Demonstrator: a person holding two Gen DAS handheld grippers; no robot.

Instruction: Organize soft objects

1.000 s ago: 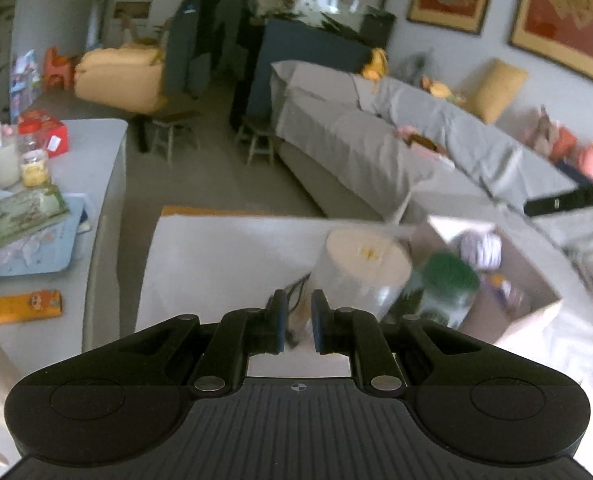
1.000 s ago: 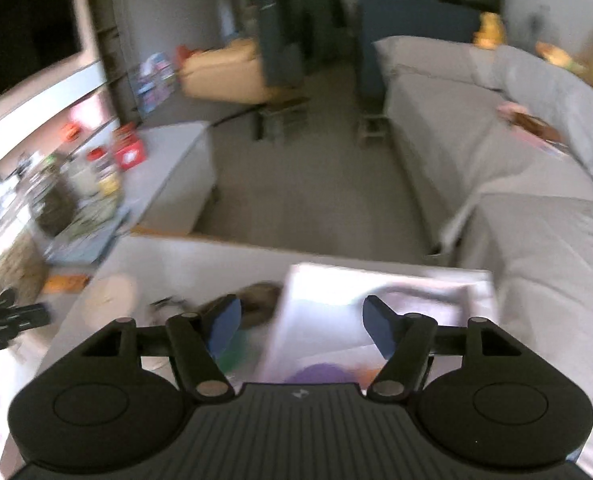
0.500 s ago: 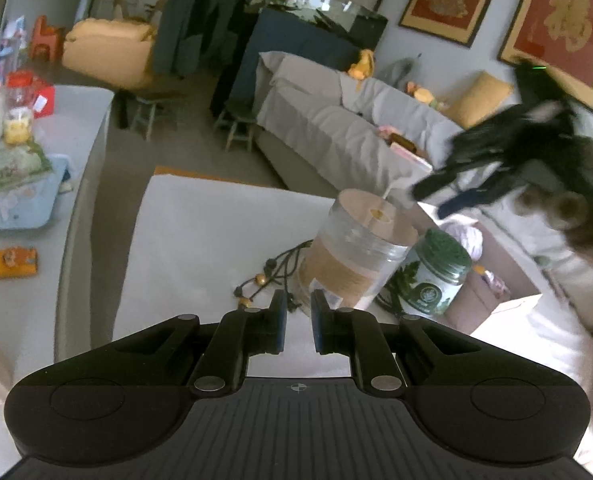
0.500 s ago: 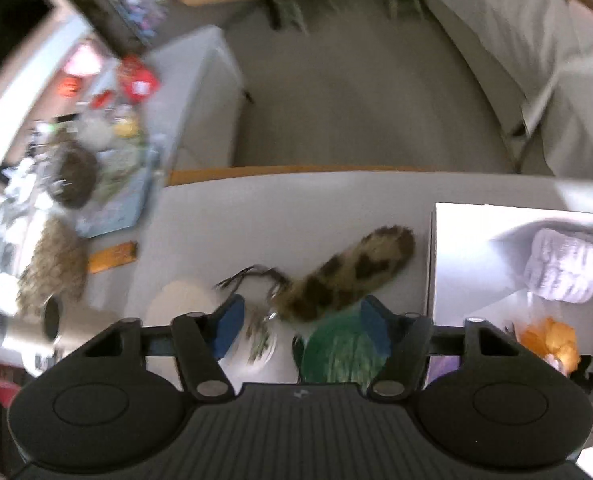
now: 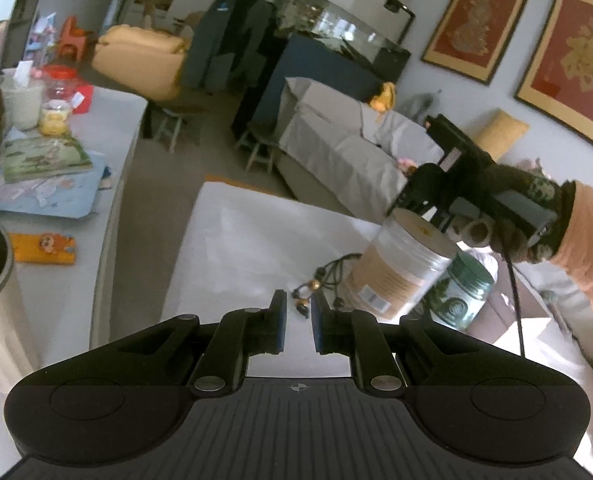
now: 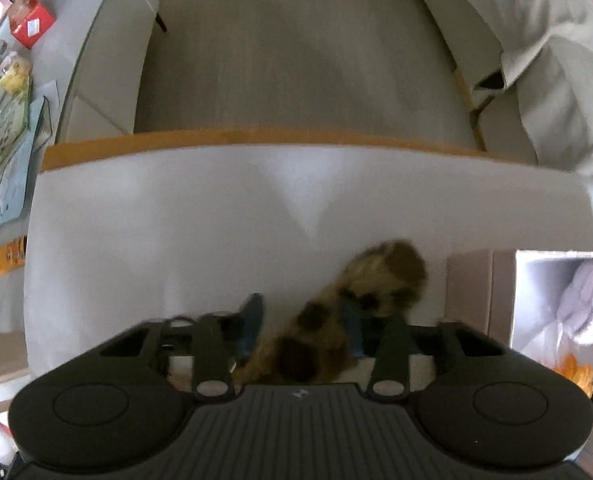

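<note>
A furry brown spotted tail-shaped soft toy [image 6: 360,300] lies on the white table [image 6: 216,220], between the fingers of my right gripper [image 6: 302,326]. The jaws are open around it and blurred. An open cardboard box [image 6: 536,280] at the right holds a pale lilac soft ball [image 6: 588,304] and something orange [image 6: 574,372]. My left gripper [image 5: 298,318] is nearly shut and empty, low over the table near a beaded black cord [image 5: 316,284]. The right gripper's body [image 5: 468,176] shows in the left wrist view above the jars.
A clear jar with a tan label [image 5: 400,268] and a green-lidded jar [image 5: 462,292] stand on the table by the box. A side counter [image 5: 76,152] at the left carries books, jars and a tray. A grey sofa [image 5: 356,140] lies beyond.
My right gripper has come down and forward over the spotted soft toy, which now sits between its fingers. The left gripper has pulled back and left a little, still nearly shut.
</note>
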